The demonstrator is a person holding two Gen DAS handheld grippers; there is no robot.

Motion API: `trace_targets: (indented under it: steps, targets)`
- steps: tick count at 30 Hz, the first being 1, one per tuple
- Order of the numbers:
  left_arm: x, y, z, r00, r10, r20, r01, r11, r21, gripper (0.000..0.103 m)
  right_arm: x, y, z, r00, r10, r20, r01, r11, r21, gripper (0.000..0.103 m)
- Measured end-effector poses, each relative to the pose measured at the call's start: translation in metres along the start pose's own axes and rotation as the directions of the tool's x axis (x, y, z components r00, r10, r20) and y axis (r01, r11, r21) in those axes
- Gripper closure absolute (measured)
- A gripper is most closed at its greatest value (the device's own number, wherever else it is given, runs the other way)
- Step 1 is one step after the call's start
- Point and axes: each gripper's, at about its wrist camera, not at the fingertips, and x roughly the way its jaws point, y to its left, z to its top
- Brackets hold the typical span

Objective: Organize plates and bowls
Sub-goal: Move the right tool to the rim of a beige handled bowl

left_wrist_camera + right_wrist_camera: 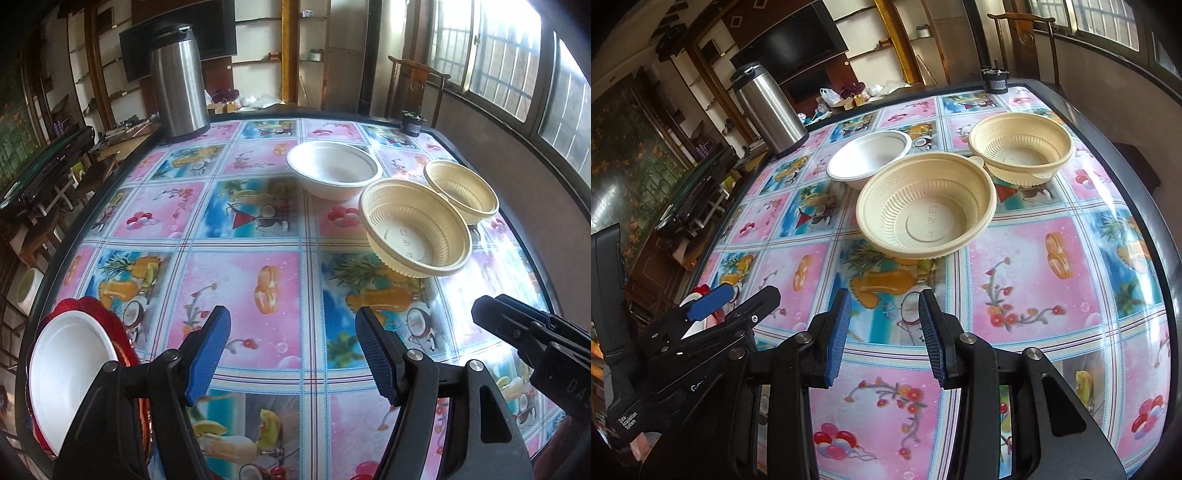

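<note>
Judging progress, plates (pixel 70 373) are seen stacked at the worktop (pixel 236 280) near-left edge, three bowls (pixel 925 210) left unstacked toward the far-right corner, left gripper (pixel 293 354) and right gripper (pixel 882 332) jaws spread, empty.

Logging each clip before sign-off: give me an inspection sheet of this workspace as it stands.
Surface: table under a glossy fruit-and-flower patterned cover.
Job's things: white bowl, near beige bowl and far beige bowl upright, empty; white plate on red plate at the table's edge.
Clutter: steel thermos; small dark object at the far edge.
Grippers: left gripper and right gripper both open, empty.
Cables: nothing seen.
Surroundings: shelves, dark screen, wooden chair, barred windows.
</note>
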Motion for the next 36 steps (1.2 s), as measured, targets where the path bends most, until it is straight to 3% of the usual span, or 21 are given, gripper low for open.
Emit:
trace_targets:
  steps: [7, 10, 27, 36]
  targets:
    - [0.009, -0.013, 0.005, 1.0, 0.001, -0.01, -0.001, 1.0, 0.012, 0.033, 0.004, -0.016, 0.004, 1.0, -0.015, -0.002, 0.015, 1.0, 0.025, 0.065]
    - [0.015, -0.016, 0.009, 1.0, 0.006, -0.017, -0.006, 1.0, 0.013, 0.033, 0.005, -0.022, 0.007, 1.0, -0.024, -0.002, 0.024, 0.999, 0.034, 0.055]
    - [0.044, -0.033, 0.037, 0.999, 0.029, -0.027, -0.029, 0.999, 0.024, 0.033, 0.029, -0.063, 0.037, 0.997, -0.072, -0.023, 0.073, 0.994, 0.083, 0.055]
    - [0.062, -0.04, 0.064, 0.998, -0.051, -0.046, 0.05, 0.999, -0.015, 0.033, 0.047, -0.084, 0.057, 0.997, -0.067, -0.027, 0.07, 0.989, 0.134, 0.054]
